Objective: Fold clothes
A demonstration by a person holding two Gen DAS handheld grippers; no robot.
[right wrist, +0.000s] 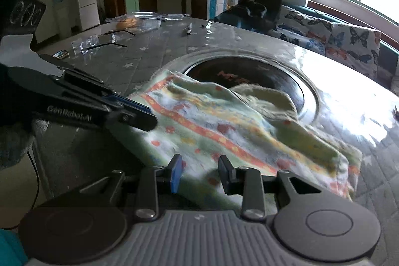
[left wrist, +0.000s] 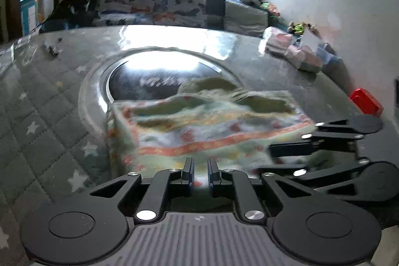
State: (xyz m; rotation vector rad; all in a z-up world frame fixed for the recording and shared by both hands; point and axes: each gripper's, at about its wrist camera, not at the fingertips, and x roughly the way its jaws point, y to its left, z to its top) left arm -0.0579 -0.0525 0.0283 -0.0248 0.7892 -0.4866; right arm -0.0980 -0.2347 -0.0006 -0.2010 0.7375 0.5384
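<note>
Left wrist view: left gripper [left wrist: 200, 172], jaws close together w/ a narrow gap, cloth [left wrist: 207, 126] edge running between the pads; appears clamped on it, though blur makes contact hard to confirm. Cloth: pale green, orange floral border, lies directly ahead of the fingers, partly folded, far portion bunched; likely held at the near edge so the hem can be lifted and carried over. Right gripper [left wrist: 271, 151] enters from the right of the fingers, tips at the cloth's right corner; grip state can't be told from here. Table [left wrist: 49, 101], grey quilted star cover under clear sheet, round dark inset [left wrist: 154, 81] ahead-left past the cloth. Red box [left wrist: 366, 101] far right by the wall. Right wrist view: right gripper [right wrist: 200, 175], jaws clearly apart, cloth [right wrist: 224, 126] passing between the pads but not pinched; prob. positioned to take a fresh hold. Left gripper [right wrist: 147, 120] comes in from the left of the fingers, tips closed onto the cloth's left edge, keeping it taut. Cloth spreads ahead and right, far fold slumped over the inset [right wrist: 249, 76] rim. Sofa [right wrist: 344, 41], butterfly print, beyond the table to the right.
</note>
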